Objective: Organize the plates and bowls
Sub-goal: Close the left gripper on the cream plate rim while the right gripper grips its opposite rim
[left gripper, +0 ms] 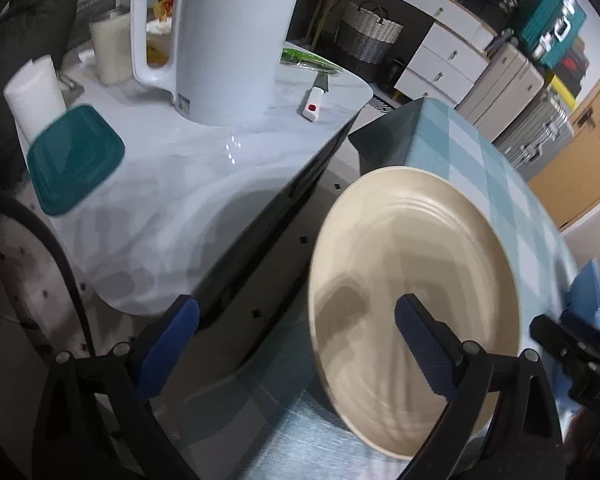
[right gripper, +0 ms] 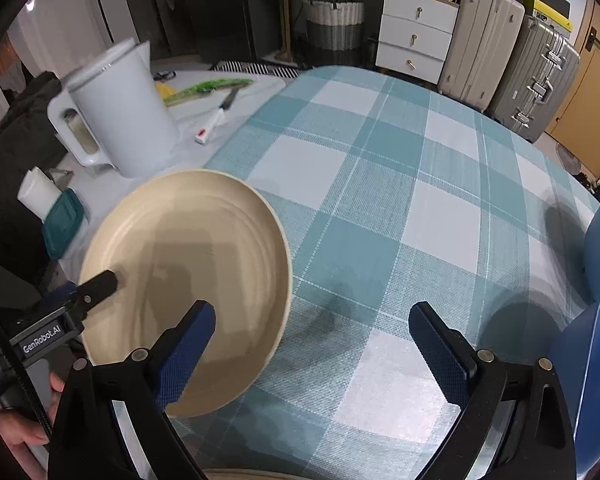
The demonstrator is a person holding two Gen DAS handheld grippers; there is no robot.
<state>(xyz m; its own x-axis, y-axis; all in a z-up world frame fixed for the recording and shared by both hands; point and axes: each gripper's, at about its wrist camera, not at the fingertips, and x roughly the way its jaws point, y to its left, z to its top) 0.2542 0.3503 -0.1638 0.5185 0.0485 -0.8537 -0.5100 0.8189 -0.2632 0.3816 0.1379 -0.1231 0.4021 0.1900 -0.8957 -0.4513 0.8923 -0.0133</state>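
A cream plate (left gripper: 416, 304) (right gripper: 188, 280) with concentric ridges lies on the checked teal cloth (right gripper: 380, 200) at the left edge of the bench (left gripper: 500, 184), its rim close to the near-left corner. The left hand-held gripper (left gripper: 296, 344) is spread wide: its right finger hangs over the plate's inner surface, its left finger beyond the bench edge; whether the finger touches the plate cannot be told. In the right wrist view its dark tip (right gripper: 100, 286) overlaps the plate's left rim. The right hand-held gripper (right gripper: 312, 344) is also spread, left finger over the plate's near rim, right finger over bare cloth. Blue bowls (right gripper: 598, 360) sit at the right edge. On an adjoining white surface (left gripper: 204, 184) stand a white kettle (left gripper: 228, 40) (right gripper: 120, 112) and a teal lid (left gripper: 74, 158).
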